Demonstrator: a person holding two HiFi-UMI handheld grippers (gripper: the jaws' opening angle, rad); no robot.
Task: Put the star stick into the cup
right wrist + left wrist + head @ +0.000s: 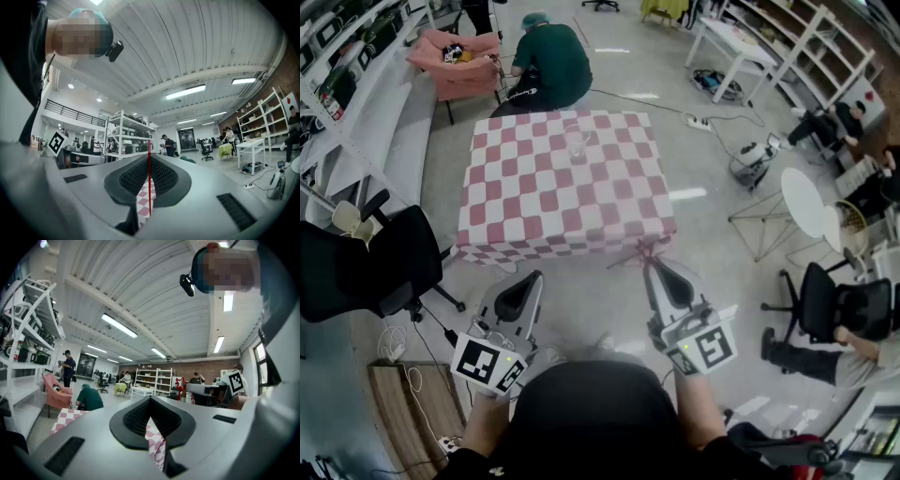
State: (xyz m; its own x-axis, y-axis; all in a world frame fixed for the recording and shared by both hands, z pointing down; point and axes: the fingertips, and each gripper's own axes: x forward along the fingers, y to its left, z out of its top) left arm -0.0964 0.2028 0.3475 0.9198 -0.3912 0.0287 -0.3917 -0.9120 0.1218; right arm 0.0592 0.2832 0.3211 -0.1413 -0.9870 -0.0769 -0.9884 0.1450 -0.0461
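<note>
A clear cup [577, 145] stands upright on the far half of a table under a pink-and-white checked cloth [534, 211]. My right gripper [652, 265] hovers just short of the table's near edge, shut on a thin red stick [149, 187] that runs up between its jaws. The stick's red star [645, 249] pokes out ahead of the jaws, and the left gripper view shows this star [180, 383] beside the right gripper. My left gripper [528, 279] is held level with it to the left, shut and holding nothing, with only a sliver of cloth visible between its jaws.
A person in green [548, 66] crouches behind the table beside a pink armchair [455, 61]. A black office chair [366, 267] stands at the left. At the right are a round white table [806, 202], another black chair [834, 305] and a power strip [698, 122] on the floor.
</note>
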